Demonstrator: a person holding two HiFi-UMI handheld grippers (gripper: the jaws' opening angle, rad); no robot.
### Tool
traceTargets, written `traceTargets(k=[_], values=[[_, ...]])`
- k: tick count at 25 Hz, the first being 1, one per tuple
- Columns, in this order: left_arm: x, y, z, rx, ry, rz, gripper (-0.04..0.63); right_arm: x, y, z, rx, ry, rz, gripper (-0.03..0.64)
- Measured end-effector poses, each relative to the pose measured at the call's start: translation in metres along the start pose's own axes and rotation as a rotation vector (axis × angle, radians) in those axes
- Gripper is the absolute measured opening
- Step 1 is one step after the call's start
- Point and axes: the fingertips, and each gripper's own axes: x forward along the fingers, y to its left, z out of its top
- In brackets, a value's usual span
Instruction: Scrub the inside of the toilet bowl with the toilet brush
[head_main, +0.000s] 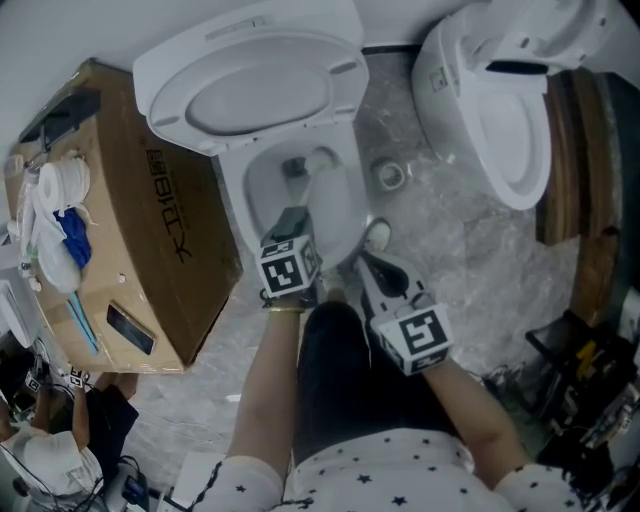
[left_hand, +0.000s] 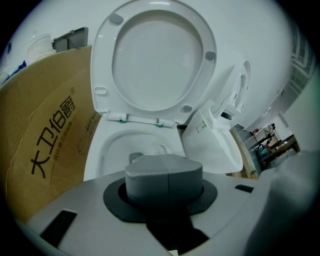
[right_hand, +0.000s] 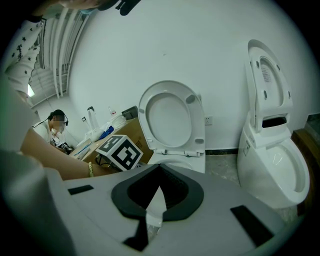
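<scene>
The toilet (head_main: 345, 215) stands at the top middle with seat and lid (head_main: 255, 75) raised. My left gripper (head_main: 291, 215) hangs over the front of the bowl. In the left gripper view its grey pads (left_hand: 150, 175) are pressed together with nothing between them, above the bowl (left_hand: 117, 145). My right gripper (head_main: 366, 256) is just right of the toilet, its tip beside a small white round cup (head_main: 378, 235) on the floor. In the right gripper view a thin white strip shows between the right gripper's (right_hand: 157, 200) dark jaws. No brush head shows in any view.
A large cardboard box (head_main: 150, 230) with cloths and tools on top stands against the toilet's left side. A second white toilet (head_main: 500, 110) lies at the upper right. A floor drain (head_main: 390, 175) sits between them. Cables and gear (head_main: 585, 370) crowd the lower right. Another person (right_hand: 57, 125) sits far left.
</scene>
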Motion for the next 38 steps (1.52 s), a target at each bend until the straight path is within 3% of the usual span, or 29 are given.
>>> traceTargets(k=[38], values=[[-0.016,0.064,0.012,-0.072,-0.059,0.093,0.147,0.001,0.009,-0.004,-0.029,0.01,0.002,0.006]])
